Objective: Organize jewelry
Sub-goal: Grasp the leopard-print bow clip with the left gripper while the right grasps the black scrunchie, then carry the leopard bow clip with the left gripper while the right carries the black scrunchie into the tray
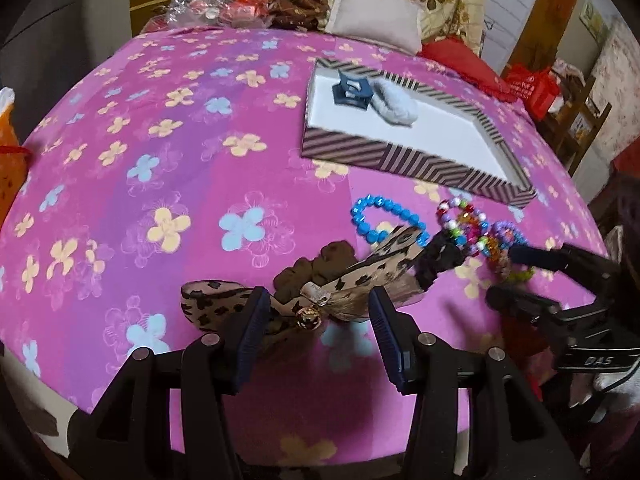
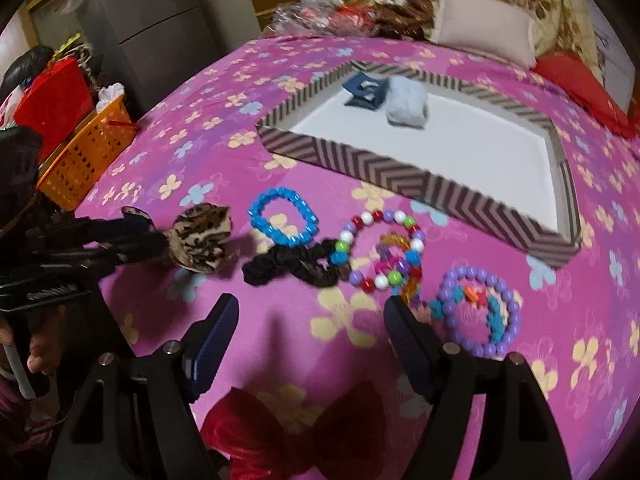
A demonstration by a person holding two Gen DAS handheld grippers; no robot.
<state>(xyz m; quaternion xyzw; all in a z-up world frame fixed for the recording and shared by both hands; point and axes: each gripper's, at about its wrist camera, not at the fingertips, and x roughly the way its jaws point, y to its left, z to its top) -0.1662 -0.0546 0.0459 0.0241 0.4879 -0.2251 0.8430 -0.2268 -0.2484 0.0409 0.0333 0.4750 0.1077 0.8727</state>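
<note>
Pink flowered bedspread [image 1: 160, 160] covers a bed that carries the jewelry. Toward the bed's far right corner, a striped tray [image 1: 400, 160] holds a dark blue hair claw clip [image 1: 350, 92] touching a pale fluffy scrunchie [image 1: 396, 104]. Nearer, a blue bead bracelet [image 2: 282, 216], black scrunchie [image 2: 292, 266], multicolored bead bracelet [image 2: 380, 248] and purple bead bracelet [image 2: 480, 316] lie in a row. Left claw [image 1: 318, 322] spreads wide around a leopard-print bow [image 1: 304, 304]. Right claw [image 2: 310, 332] spreads wide above a red bow [image 2: 296, 436].
</note>
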